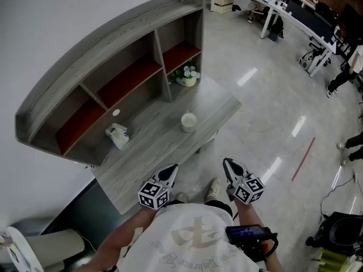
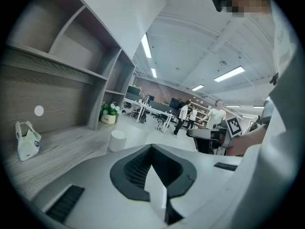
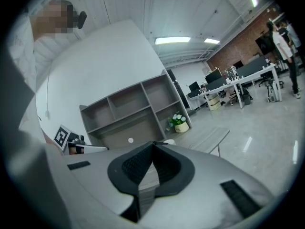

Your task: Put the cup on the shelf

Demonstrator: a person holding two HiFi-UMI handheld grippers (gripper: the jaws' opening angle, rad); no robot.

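Left tool (image 1: 172,169) and right tool (image 1: 227,164), both closed and empty, hover by the surface (image 1: 142,157), well apart from the cup (image 1: 189,120) standing before the shelf (image 1: 108,58).

This is looking like an open-plan office. Long white desks (image 1: 295,17) are running along the far right, and dark monitors (image 3: 213,75) are sitting on them before a brick wall (image 3: 240,44). People (image 2: 217,114) are standing about in the distance. Strip lights (image 2: 229,73) are glowing overhead, and the polished grey floor (image 1: 266,106) is reflecting them.
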